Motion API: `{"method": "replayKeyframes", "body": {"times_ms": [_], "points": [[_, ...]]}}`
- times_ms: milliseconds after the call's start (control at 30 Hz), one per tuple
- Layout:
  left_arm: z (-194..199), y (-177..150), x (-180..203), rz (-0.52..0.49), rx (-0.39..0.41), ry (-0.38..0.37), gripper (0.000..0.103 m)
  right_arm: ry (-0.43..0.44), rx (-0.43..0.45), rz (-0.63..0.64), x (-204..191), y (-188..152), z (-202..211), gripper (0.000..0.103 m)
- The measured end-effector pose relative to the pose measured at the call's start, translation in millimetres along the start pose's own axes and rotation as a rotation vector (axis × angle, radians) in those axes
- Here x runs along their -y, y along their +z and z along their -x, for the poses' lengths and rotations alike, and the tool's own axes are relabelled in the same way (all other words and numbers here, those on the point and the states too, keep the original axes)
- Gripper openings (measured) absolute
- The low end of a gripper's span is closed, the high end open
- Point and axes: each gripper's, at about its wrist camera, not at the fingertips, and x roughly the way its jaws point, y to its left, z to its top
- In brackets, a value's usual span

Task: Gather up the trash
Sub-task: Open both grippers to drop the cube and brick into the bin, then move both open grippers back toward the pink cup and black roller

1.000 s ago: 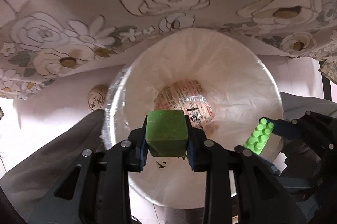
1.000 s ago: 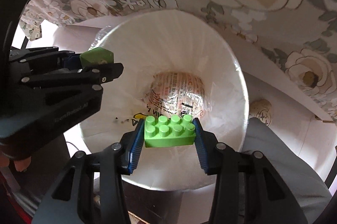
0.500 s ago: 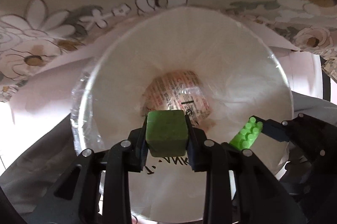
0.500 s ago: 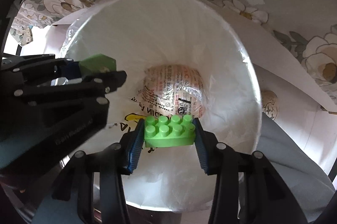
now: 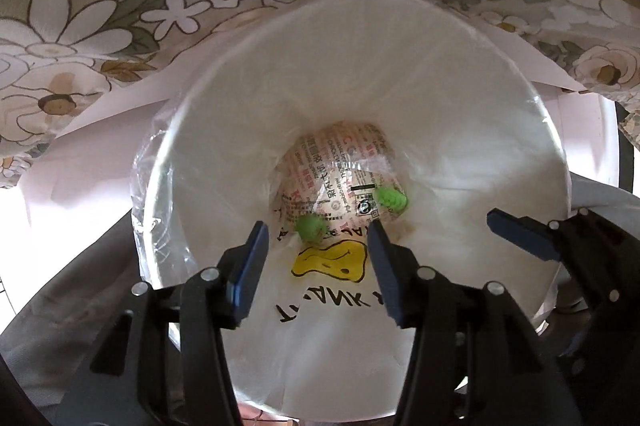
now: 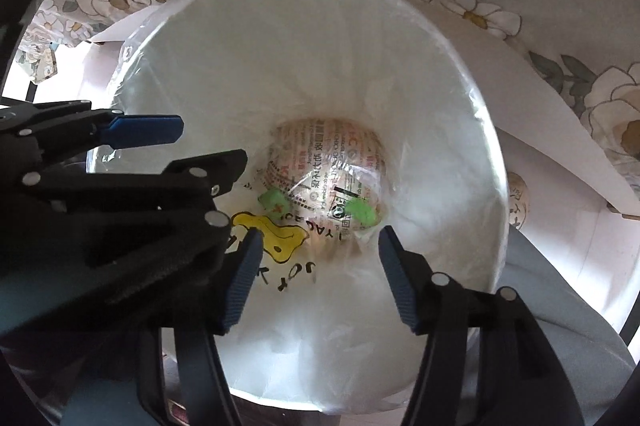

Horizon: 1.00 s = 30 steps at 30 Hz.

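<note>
Drop step: left gripper (image 5: 316, 246) and right gripper (image 6: 320, 250) spread empty; green cube (image 5: 309, 228), green brick (image 5: 392, 199) below in bin (image 5: 460, 73); next, withdraw.

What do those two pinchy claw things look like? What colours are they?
Both look the same. The left gripper and right gripper have chunky black plastic frames with round silver screws. Each has two fingers tipped with flat blue pads, ribbed on the gripping face. No cables, sleeves or readable markings show.
</note>
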Motion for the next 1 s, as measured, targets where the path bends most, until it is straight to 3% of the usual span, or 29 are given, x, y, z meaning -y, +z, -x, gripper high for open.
{"method": "replayKeyframes", "body": {"times_ms": [300, 567, 1000], "points": [[6.0, -2.2, -1.0, -0.005, 0.031, 0.023, 0.052, -0.005, 0.026, 0.013, -5.9, -1.7, 12.0, 0.062], [63.2, -20.7, 1.8, -0.079, 0.158, 0.070, 0.052, 0.002, 0.097, 0.049, -17.4, -10.6, 52.3, 0.062], [162.1, -71.5, -5.8, -0.124, 0.346, 0.112, 0.052, -0.021, 0.264, 0.128, -26.2, -47.3, 157.6, 0.062]]}}
